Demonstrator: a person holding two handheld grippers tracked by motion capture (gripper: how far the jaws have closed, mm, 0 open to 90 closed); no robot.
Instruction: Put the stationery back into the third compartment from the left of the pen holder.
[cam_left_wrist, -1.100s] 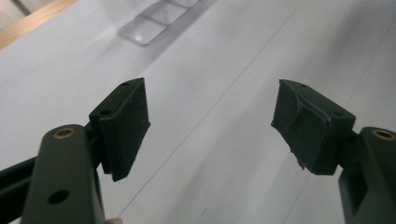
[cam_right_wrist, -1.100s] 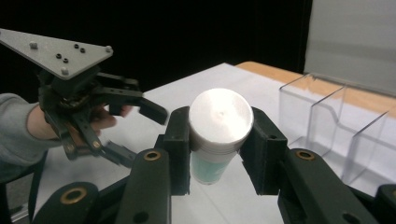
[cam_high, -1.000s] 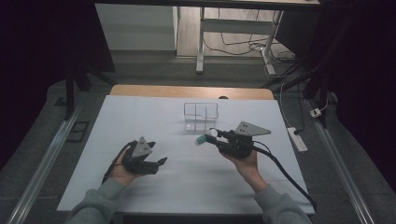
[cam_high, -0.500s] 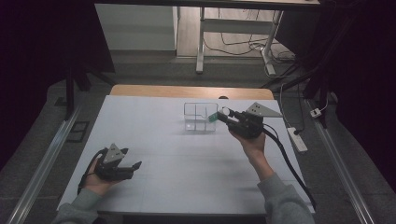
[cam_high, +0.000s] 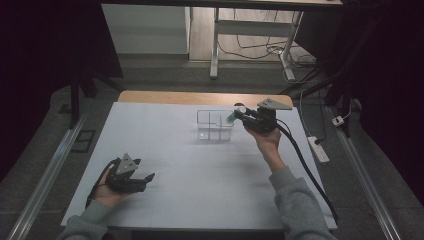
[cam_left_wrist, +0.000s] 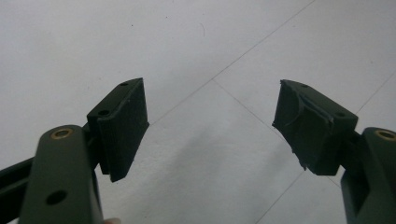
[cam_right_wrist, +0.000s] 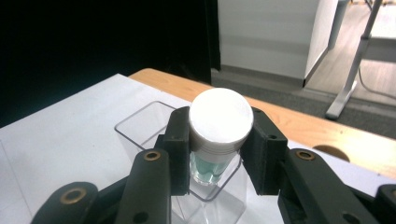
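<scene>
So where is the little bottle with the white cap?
The bottle is clamped in the right gripper, held just above the right end of the clear box at the far middle of the white table in the high view.

Camera set-up: one fixed overhead, one riding on each gripper.

High view looks forward and down from the person's side, far off, taking in the whole table (cam_high: 165, 150) and floor beyond. Left gripper view sits close behind the left gripper (cam_left_wrist: 210, 126), facing steeply down at bare tabletop ahead of its jaws. Right gripper view sits close behind the right gripper (cam_right_wrist: 219, 140), facing nearly level across the clear box (cam_right_wrist: 140, 126) towards the far edge. Shared with the high view: box (cam_high: 215, 125) and tabletop.
</scene>
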